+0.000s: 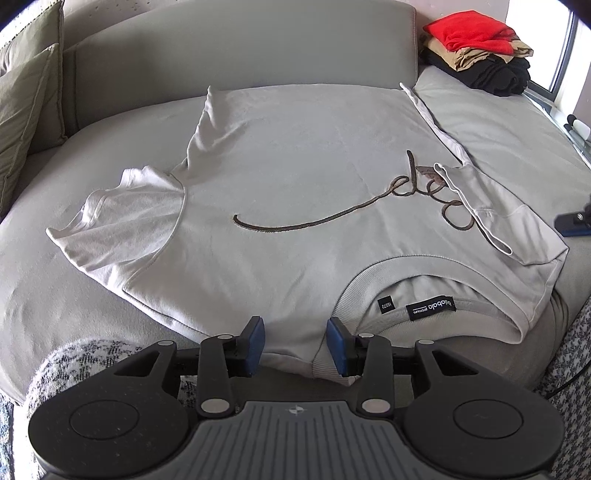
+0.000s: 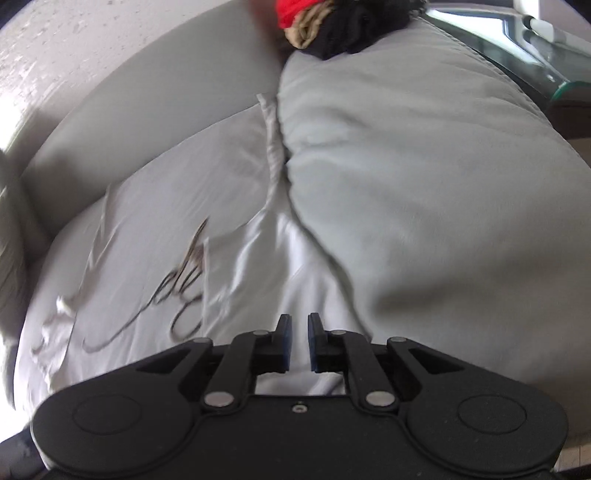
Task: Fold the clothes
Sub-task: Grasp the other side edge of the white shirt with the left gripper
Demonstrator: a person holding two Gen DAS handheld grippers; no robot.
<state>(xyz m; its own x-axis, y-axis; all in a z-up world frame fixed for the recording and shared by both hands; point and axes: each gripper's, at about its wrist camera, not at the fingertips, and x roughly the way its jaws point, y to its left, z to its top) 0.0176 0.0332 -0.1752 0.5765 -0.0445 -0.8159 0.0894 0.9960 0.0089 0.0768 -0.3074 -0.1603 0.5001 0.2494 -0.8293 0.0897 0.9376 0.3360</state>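
Note:
A pale grey T-shirt [image 1: 280,177] with dark script lettering lies flat on a grey sofa seat, collar toward me. Its right sleeve [image 1: 495,206] is folded inward over the lettering; its left sleeve [image 1: 118,210] lies spread out. My left gripper [image 1: 295,341] is open, its blue pads hovering over the shirt's shoulder left of the collar [image 1: 388,291]. In the blurred right wrist view, my right gripper [image 2: 299,341] hangs just above the shirt's right side [image 2: 273,266], jaws a narrow gap apart with nothing between them. The right gripper's tip [image 1: 574,221] shows at the left wrist view's right edge.
A stack of folded clothes, red on tan on black [image 1: 480,48], sits on the far right cushion and also shows in the right wrist view [image 2: 325,26]. Olive pillows [image 1: 26,92] lean at the left. A sofa backrest [image 1: 240,48] rises behind. A patterned blanket [image 1: 81,365] covers the near edge.

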